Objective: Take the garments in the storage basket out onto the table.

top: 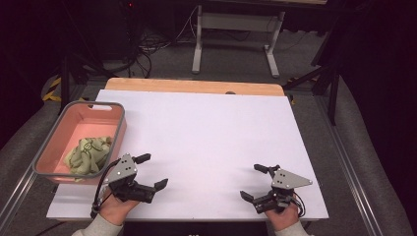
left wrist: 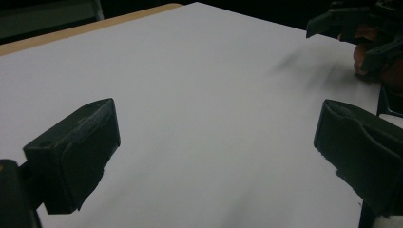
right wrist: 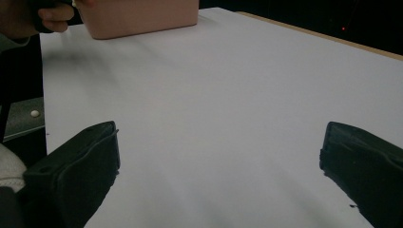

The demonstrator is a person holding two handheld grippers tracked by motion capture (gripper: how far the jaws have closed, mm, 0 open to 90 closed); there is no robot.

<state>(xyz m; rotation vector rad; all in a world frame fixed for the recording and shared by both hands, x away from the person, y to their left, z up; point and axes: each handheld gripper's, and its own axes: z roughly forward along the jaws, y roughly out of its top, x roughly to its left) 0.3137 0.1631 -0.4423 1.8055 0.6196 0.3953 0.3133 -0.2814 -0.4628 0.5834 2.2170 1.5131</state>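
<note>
Green cloth [top: 89, 154] lies crumpled in pink bin [top: 53, 145], just left of left gripper [top: 151, 171], not touching. L jaws wide apart, empty. Right gripper [top: 253, 182] well to the right over white table [top: 206, 128], jaws apart too, empty.

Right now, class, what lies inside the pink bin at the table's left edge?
Inside the pink bin lies one crumpled green cloth, bunched toward the near end. The far end shows bare pink floor. Whatever sits beneath the cloth is covered, so it cannot be told.
</note>
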